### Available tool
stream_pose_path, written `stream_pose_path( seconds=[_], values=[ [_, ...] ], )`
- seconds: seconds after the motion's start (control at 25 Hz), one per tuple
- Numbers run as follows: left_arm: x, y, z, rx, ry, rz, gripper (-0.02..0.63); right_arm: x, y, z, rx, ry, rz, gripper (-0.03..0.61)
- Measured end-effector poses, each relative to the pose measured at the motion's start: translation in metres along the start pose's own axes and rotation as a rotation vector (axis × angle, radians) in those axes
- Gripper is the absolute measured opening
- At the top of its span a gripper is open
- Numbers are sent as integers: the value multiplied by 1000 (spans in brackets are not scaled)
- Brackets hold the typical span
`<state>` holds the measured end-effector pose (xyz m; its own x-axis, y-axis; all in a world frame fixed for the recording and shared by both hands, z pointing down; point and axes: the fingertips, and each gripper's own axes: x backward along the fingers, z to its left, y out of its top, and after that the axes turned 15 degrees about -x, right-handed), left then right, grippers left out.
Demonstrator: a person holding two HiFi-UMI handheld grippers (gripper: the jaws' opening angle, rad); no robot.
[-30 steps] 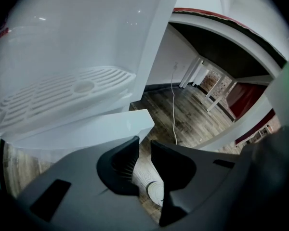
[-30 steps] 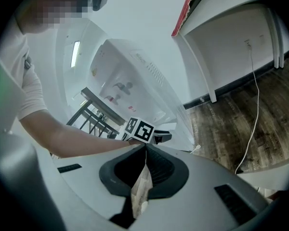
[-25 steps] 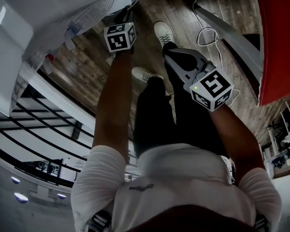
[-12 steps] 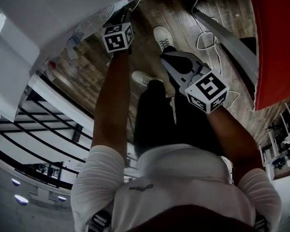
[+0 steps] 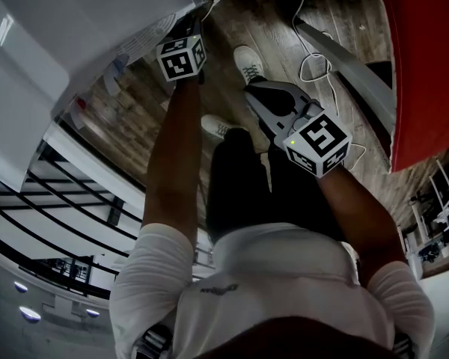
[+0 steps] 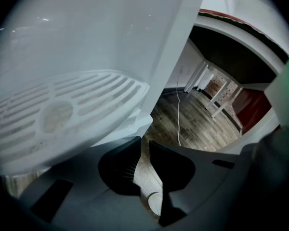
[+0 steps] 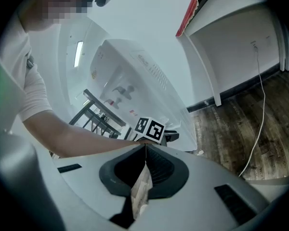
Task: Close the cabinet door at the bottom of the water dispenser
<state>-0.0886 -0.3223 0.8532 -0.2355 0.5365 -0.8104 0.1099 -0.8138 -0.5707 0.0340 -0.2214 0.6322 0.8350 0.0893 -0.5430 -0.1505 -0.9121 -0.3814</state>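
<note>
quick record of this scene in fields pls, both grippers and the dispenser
left gripper: jaws slightly apart, just been closing, nothing between them, tips near the slotted panel
slotted panel: white, part of the water dispenser
right gripper: shut, empty, held apart from the dispenser
floor: dark wood planks

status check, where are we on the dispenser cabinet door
Left hand-held gripper at water dispenser base, jaws just closed partway, nothing between. Right hand-held gripper shut, empty, held back. Cabinet door state unclear from here.
</note>
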Motion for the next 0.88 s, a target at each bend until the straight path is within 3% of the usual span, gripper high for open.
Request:
stream_pose_path(
  seconds=[0.4, 0.64, 0.88],
  values=[
    [-7, 5, 4, 35, 12, -43, 52, -2, -7, 3, 30, -12, -3, 21],
    [10, 5, -5, -5, -13, -61, 52, 1, -6, 6, 40, -25, -16, 21],
    [69, -10, -19, -73, -31, -76, 43, 8, -12, 31, 67, -38, -31, 21]
  ],
)
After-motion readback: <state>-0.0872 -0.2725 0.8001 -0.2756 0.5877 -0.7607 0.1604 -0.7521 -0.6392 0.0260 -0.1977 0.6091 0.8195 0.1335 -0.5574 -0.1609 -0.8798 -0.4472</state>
